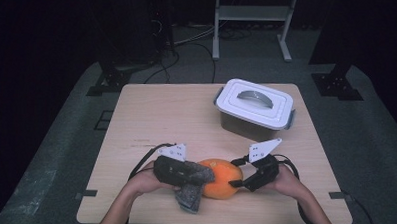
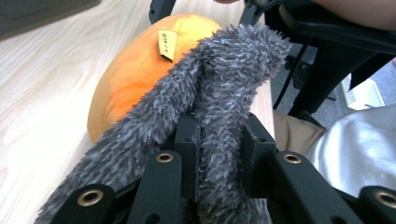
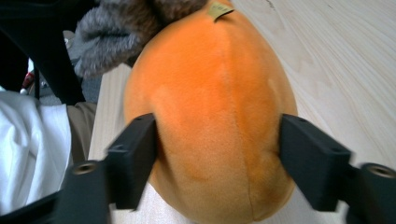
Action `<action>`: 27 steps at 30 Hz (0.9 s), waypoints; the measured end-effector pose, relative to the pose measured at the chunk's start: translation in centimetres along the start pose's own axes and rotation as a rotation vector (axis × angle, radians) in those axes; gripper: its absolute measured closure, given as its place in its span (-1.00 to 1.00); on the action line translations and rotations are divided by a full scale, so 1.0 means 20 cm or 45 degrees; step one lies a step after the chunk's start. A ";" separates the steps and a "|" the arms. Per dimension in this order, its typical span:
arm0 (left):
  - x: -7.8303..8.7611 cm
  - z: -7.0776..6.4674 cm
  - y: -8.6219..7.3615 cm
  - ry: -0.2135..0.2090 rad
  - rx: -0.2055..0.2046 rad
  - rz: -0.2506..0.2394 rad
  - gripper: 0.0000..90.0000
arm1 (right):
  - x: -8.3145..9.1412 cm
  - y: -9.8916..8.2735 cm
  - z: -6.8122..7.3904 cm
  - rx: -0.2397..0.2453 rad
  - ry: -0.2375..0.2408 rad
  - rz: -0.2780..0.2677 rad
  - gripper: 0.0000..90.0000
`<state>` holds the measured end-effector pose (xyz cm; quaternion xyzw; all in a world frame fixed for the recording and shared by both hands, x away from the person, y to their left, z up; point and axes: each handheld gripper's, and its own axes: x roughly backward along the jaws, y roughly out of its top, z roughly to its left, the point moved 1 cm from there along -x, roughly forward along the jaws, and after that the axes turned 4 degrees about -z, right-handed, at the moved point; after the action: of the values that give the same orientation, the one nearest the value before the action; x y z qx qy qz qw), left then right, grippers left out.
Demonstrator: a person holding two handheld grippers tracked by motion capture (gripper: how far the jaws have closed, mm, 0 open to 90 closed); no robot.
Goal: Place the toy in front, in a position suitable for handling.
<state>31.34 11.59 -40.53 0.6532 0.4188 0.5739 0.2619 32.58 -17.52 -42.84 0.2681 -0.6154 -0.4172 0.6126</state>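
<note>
One small tan tag (image 2: 166, 44) — writing unreadable — on the orange plush (image 2: 140, 70).

The table (image 1: 151, 115) carries one orange plush fruit (image 1: 221, 178), one grey furry cloth (image 1: 189, 195) and one white lidded plastic box (image 1: 254, 109), while two grippers, the left gripper (image 1: 207, 175) and the right gripper (image 1: 237, 172), are at work, each held in one hand.
</note>
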 end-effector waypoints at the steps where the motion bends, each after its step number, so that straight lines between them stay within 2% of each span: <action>1: 0.01 0.00 0.01 -0.005 -0.001 -0.011 0.59 | 0.00 0.00 0.00 0.019 0.003 0.001 -0.26; 3: 0.03 0.01 0.03 0.008 -0.003 -0.034 0.59 | -0.01 0.01 0.02 0.065 -0.005 -0.001 -0.18; 6: 0.07 0.02 0.09 0.014 -0.024 -0.085 0.59 | -0.02 0.01 0.03 0.103 0.005 -0.015 -0.10; 8: 0.07 0.01 0.13 0.024 -0.047 -0.089 0.58 | -0.03 0.02 0.04 0.136 0.005 -0.020 -0.09; 9: 0.06 0.01 0.14 0.041 -0.060 -0.070 0.58 | -0.03 0.02 0.04 0.137 0.004 -0.019 -0.09; 11: 0.02 0.02 0.13 0.060 -0.071 -0.008 0.58 | -0.04 0.02 0.04 0.136 0.004 -0.028 -0.09; 13: -0.01 0.03 0.10 0.070 -0.058 0.008 0.58 | -0.04 0.02 0.03 0.119 -0.001 -0.031 -0.14; 17: 0.01 0.05 0.04 0.065 -0.005 -0.018 0.61 | -0.03 0.01 0.02 0.072 -0.015 -0.027 -0.30; 22: 0.05 0.05 -0.03 0.059 0.020 -0.023 0.61 | -0.02 0.00 0.02 0.024 -0.008 -0.006 -0.36; 25: 0.05 0.03 -0.04 0.057 0.030 -0.031 0.61 | -0.04 0.00 0.02 0.012 0.007 -0.024 -0.36; 27: 0.06 0.03 -0.04 0.051 0.028 -0.032 0.61 | -0.05 0.01 0.02 0.030 0.014 -0.032 -0.13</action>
<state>31.71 13.15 -40.65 0.6390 0.4383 0.5791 0.2534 32.31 -16.47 -43.26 0.2851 -0.6137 -0.4161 0.6074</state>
